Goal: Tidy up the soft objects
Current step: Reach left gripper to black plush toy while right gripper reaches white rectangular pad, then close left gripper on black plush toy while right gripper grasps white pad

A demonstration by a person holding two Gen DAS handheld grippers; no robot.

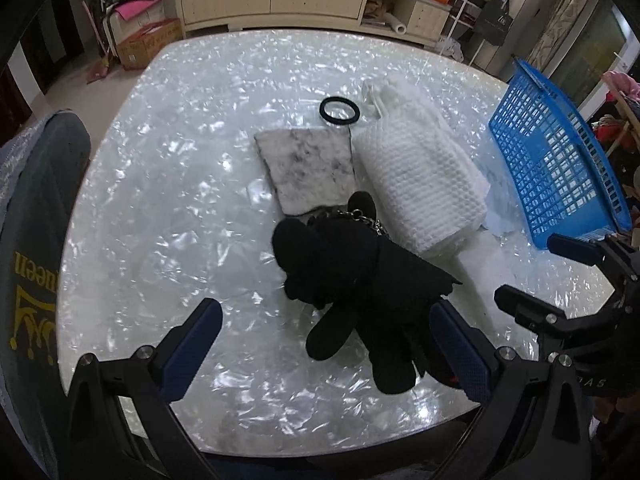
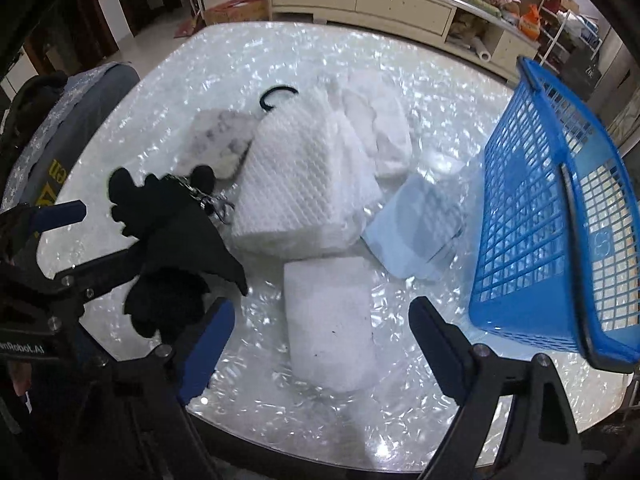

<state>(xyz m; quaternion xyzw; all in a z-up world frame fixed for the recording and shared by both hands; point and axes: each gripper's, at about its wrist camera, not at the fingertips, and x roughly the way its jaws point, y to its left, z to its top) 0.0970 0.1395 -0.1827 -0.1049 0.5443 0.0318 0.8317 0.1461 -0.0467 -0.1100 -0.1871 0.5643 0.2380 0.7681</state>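
Landmark: white waffle-weave towel (image 1: 420, 176), folded thick, lying mid-table on the pearly white tabletop (image 1: 168, 184).

Hard against that towel's left edge: a flat grey-mottled white cloth (image 1: 306, 168). Just beyond the cloth's far corner, near the towel's far end: a black hair band (image 1: 340, 110), flat on the table. At the towel's near-left corner: a black plush toy (image 1: 360, 288) with a metal chain (image 1: 362, 218) at its neck, lying on its side, head toward the cloth, legs toward the camera. At the towel's near end, touching it: a smaller plain white folded cloth (image 2: 330, 320). Right of the towel, partly tucked under its edge: a pale blue cloth (image 2: 416, 232). Behind the towel, on its far right: more rumpled white fabric (image 2: 380, 128). Further right of the towel, past the blue cloth: a blue plastic basket (image 2: 552, 216), tipped so the lattice floor faces the towel.

Left gripper (image 1: 326, 342): jaws wide apart, straddling the plush toy's legs, the pads pressing on nothing, right finger just beside a leg.

Right gripper (image 2: 322, 340): jaws apart, the plain white folded cloth between them below, pads not pressing on it.

Left of the towel, at the table's edge: a grey garment (image 1: 36, 240) with yellow lettering.
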